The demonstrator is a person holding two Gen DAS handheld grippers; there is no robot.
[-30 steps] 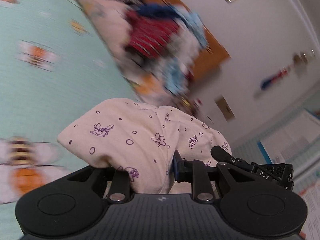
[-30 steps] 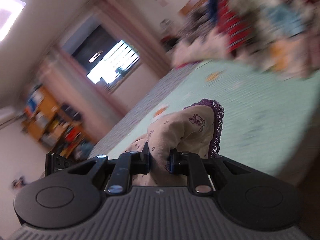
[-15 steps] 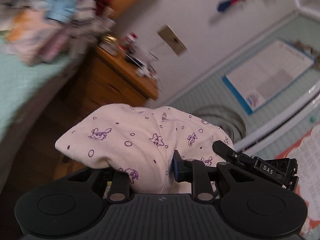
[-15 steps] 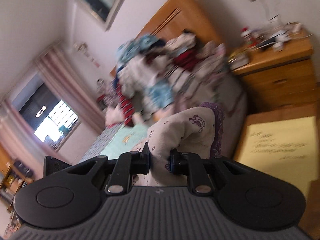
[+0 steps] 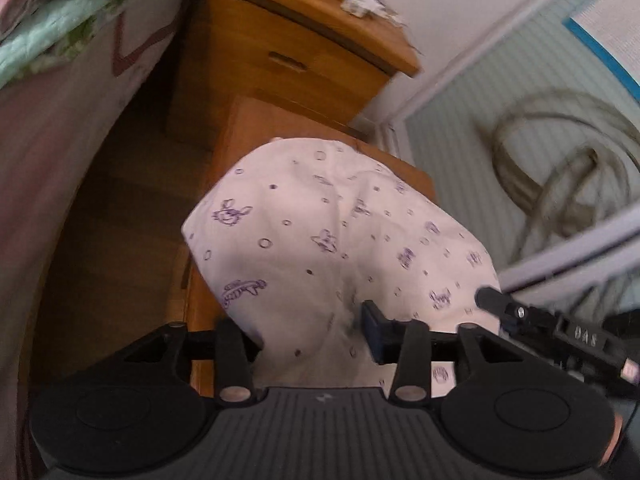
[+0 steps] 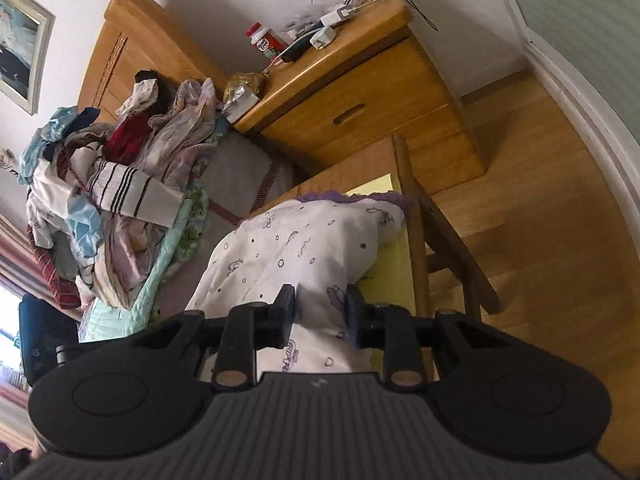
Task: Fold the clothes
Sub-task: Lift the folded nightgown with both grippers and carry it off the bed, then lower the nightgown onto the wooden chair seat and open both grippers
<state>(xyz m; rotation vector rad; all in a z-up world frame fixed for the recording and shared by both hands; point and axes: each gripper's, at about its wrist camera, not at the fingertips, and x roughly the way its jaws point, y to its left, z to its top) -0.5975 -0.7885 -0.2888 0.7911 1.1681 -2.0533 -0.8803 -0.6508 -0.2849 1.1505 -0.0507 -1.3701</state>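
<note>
Bedside stool [image 6: 416,216]: printed garment [image 5: 332,232] btwn both jaws, opening; contact unclear.

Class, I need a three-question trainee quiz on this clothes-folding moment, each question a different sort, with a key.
1. True or false: the white garment with purple cartoon prints lies between the fingers of both the left gripper and the right gripper.
2. Multiple choice: the garment's purple lace trim lies over A) the heap of mixed clothes on the bed, B) the wooden stool with a yellow top, C) the wooden nightstand.
3. Fill in: the red-capped bottle stands on the ____.

Key: 1 true; 2 B; 3 nightstand.
</note>
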